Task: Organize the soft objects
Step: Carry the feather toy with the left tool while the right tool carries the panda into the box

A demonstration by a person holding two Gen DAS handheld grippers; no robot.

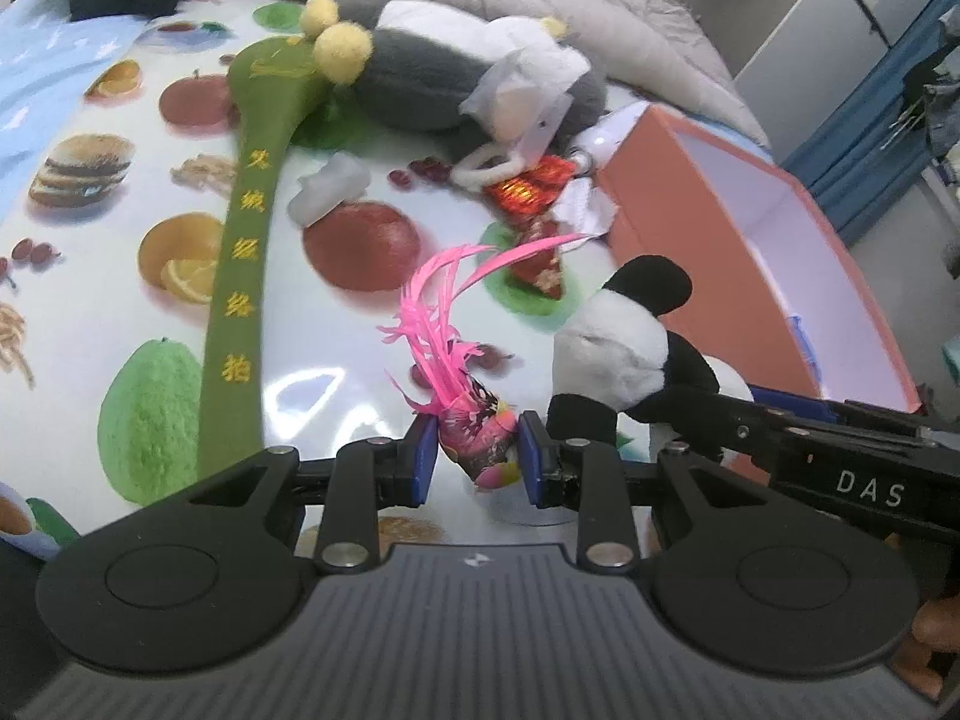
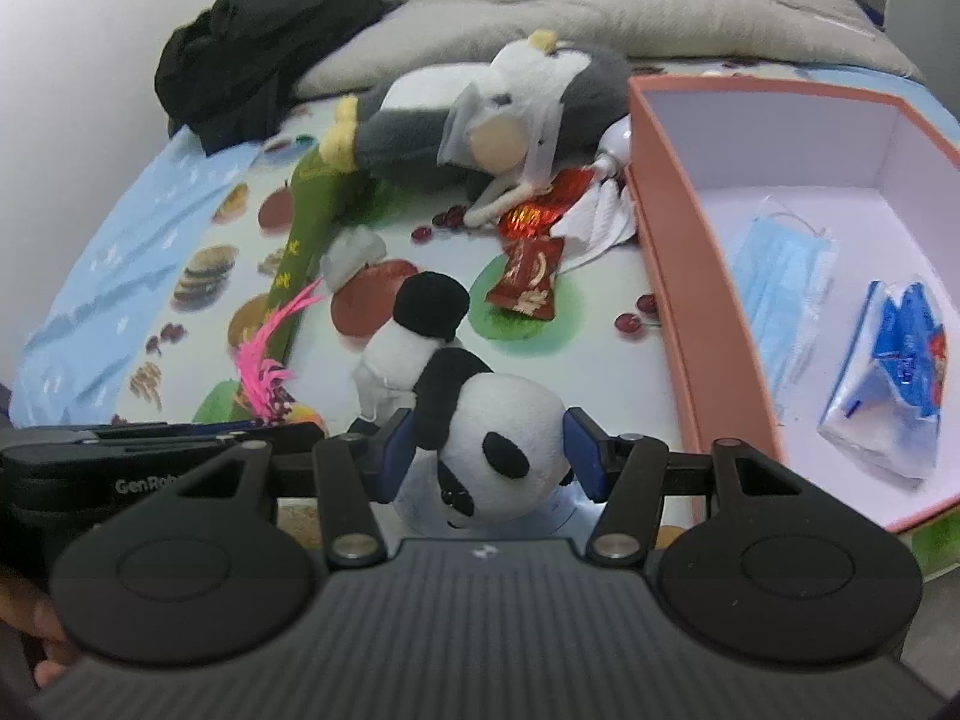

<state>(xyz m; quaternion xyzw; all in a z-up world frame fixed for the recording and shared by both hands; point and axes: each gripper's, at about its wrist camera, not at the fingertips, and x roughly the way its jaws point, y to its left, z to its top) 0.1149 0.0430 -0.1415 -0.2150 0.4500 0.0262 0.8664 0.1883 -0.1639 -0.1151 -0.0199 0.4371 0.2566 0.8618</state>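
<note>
My left gripper [image 1: 477, 453] is shut on a pink feathered toy [image 1: 474, 441], its feathers [image 1: 438, 312] pointing up over the fruit-print tablecloth [image 1: 336, 336]. My right gripper [image 2: 489, 456] is shut on a black-and-white plush panda [image 2: 504, 438] by its head; the panda also shows in the left wrist view [image 1: 624, 348], just right of the feathered toy. The feathered toy shows in the right wrist view [image 2: 267, 372] at lower left. A grey and white plush cow [image 2: 480, 114] lies at the back. A pink open box [image 2: 672, 276] stands to the right.
A long green fabric paddle [image 1: 240, 276] lies at left. Red snack packets [image 2: 528, 273], a crumpled tissue [image 2: 354, 252] and white paper lie mid-table. The box holds a blue face mask [image 2: 780, 294] and a blue-white packet [image 2: 888, 396]. Black clothing [image 2: 252, 54] and a grey duvet [image 2: 660, 6] lie behind.
</note>
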